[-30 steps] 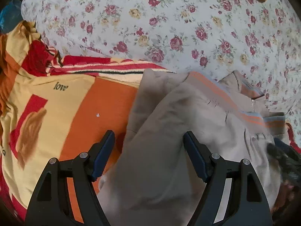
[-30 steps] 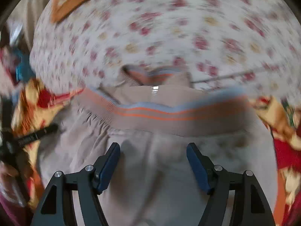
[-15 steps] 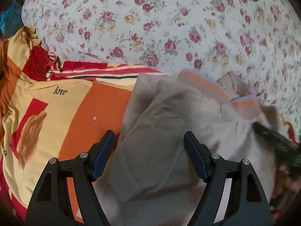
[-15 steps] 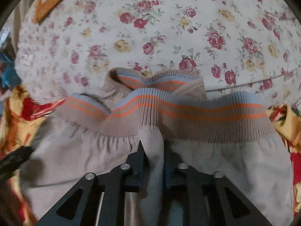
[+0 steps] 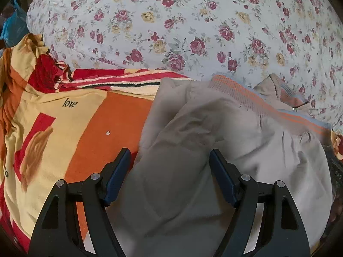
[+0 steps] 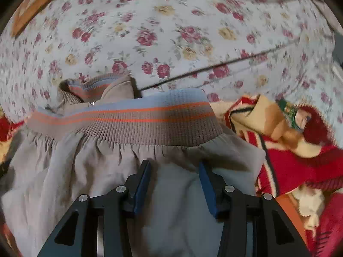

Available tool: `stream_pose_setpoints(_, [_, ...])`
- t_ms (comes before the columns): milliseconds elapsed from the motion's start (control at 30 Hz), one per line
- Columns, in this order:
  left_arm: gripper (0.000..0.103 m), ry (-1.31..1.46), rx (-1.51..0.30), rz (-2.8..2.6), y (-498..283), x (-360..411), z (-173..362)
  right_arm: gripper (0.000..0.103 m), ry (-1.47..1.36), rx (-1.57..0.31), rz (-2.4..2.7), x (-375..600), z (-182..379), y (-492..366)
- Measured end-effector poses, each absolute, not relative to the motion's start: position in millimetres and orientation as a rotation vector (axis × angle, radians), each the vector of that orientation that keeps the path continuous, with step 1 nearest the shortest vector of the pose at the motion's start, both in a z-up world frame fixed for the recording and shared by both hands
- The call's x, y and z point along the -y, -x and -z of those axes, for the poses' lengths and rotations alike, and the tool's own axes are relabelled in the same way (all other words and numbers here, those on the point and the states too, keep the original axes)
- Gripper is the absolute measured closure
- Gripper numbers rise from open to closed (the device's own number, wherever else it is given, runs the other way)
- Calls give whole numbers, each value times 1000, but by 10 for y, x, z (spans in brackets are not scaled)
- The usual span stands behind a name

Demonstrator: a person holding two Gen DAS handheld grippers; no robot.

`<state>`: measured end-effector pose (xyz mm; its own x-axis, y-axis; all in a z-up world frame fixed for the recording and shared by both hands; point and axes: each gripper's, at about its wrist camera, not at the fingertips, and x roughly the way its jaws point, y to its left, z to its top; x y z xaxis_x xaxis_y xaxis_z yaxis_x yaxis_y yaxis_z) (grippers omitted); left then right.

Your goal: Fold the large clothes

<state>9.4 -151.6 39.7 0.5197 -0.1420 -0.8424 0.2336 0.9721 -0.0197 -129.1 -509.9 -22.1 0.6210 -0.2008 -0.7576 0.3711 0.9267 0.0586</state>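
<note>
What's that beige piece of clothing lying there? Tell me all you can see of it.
The beige jacket of thin woven fabric lies rumpled on an orange, red and yellow blanket, its top reaching the floral sheet. It has a ribbed band striped orange and blue, a matching collar and a small metal zip pull. Both open hand-held grippers hover over it.

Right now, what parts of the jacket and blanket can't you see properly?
- Beige jacket: in the left wrist view its lower part runs off the bottom edge, behind the open left gripper.
- Zipper pull: too small in the right wrist view to read.
- Orange blanket: the jacket covers its middle in both views.
- Right gripper: open over the jacket; whether its fingertips touch the cloth is unclear.
</note>
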Motion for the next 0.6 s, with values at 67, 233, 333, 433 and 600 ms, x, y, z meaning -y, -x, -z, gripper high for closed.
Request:
stream_pose_setpoints(67, [27, -104, -999, 225, -104, 1521, -391, 59, -222, -847, 322, 5061, 157, 1311])
stream_pose_setpoints(233, [27, -95, -1005, 233, -131, 1513, -377, 54, -263, -798, 297, 5047, -111, 1711])
stream_pose_setpoints(333, [26, -78, -1001, 228, -161, 1504, -335, 49, -220, -827, 351, 5065, -19, 1715])
stream_pose_setpoints(433, [26, -66, -1004, 217, -162, 1489, -318, 49, -161, -915, 375, 5058, 208, 1652])
stream_pose_setpoints(600, [27, -57, -994, 222, -16, 1483, -509, 46, -238, -824, 331, 4983, -230, 2015])
